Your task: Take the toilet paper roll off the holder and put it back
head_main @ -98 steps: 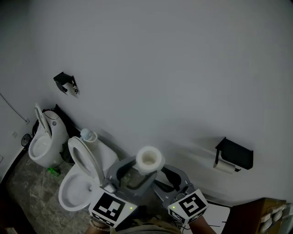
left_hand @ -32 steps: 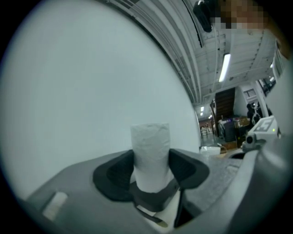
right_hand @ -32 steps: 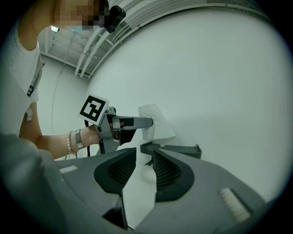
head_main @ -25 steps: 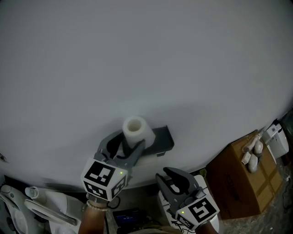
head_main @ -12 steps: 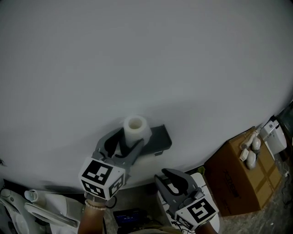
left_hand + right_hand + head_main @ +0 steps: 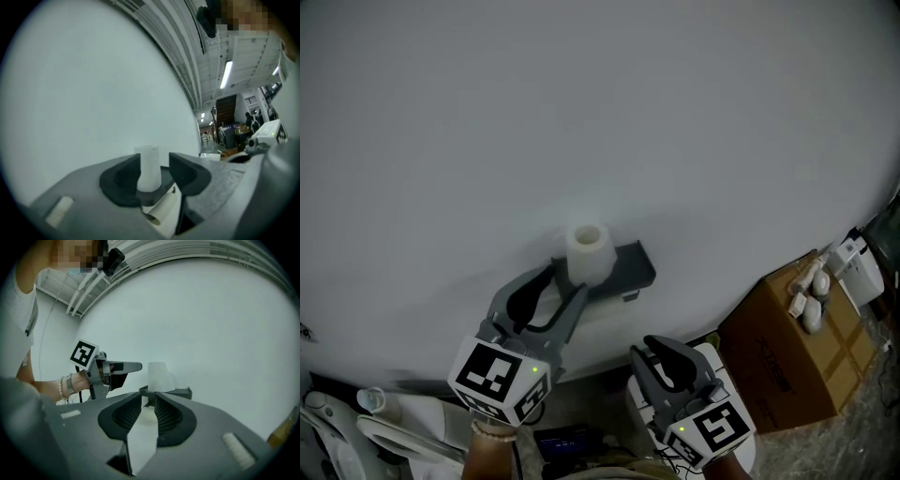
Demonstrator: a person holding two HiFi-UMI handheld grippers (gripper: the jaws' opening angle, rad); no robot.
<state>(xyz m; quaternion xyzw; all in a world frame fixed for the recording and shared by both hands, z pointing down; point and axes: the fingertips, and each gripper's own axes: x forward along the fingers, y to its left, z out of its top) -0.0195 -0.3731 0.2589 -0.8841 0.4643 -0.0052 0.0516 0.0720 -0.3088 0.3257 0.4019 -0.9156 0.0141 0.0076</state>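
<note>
White wall (image 6: pixel 581 112); toilet paper roll (image 6: pixel 587 251) upright on holder (image 6: pixel 630 269): light, soft, so grip its sides gently. Left claw (image 6: pixel 565 284) wide, right claw (image 6: pixel 649 349) narrow, both just closing, neither holding anything.

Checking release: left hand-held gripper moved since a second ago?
Yes: hand-held gripper backed off the holder toward the person, leaving the roll; jaws have just been closing, empty.

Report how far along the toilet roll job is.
Done: toilet paper roll stands upright on the black holder, ungripped. In hand: nothing; the left gripper sits short of it, its empty jaws open though just closing. Left: seemingly only backing away.
</note>
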